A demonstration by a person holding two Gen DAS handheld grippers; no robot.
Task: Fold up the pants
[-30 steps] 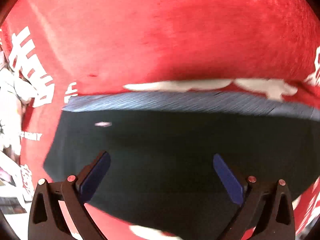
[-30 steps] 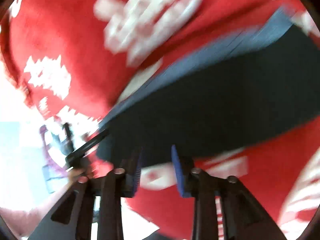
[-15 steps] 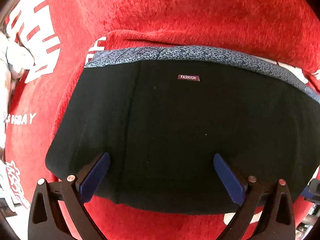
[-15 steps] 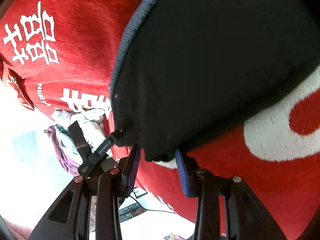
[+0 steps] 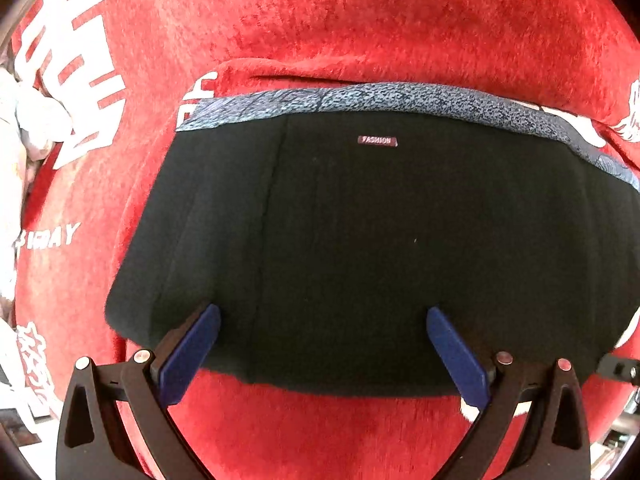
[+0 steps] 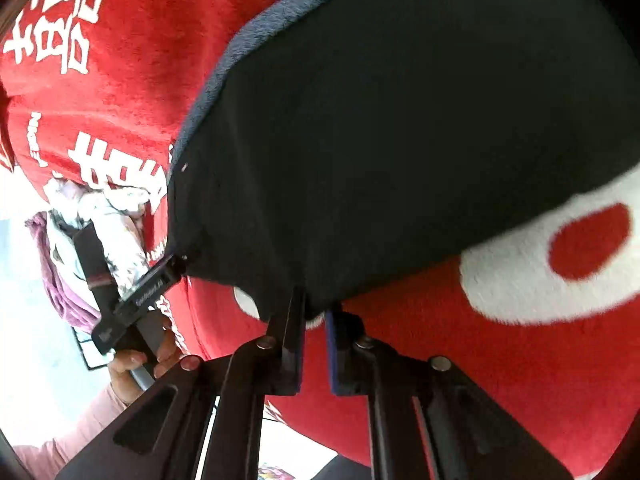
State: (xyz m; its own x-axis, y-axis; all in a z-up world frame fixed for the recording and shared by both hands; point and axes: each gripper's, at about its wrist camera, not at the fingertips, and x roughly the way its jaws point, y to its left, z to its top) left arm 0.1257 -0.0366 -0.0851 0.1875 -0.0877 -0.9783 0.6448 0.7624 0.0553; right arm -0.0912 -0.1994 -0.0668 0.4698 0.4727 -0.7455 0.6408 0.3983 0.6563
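The black pants lie folded into a flat block on the red cloth, with a mottled blue waistband along the far edge and a small "FASHION" label. My left gripper is open, its blue pads over the near edge of the block. In the right wrist view the pants fill the upper part. My right gripper is nearly shut, its tips at the near corner of the fabric; whether it pinches the hem I cannot tell. The left gripper shows at the block's left corner.
The red cloth has white printed characters and a white ring pattern. A heap of white and purple clothes lies beyond the cloth's left edge. The person's hand holds the left gripper handle.
One second ago both views were blurred with motion. Since then both grippers have come to rest over the pants, the block has grown slightly nearer, and the right gripper's fingers have narrowed.
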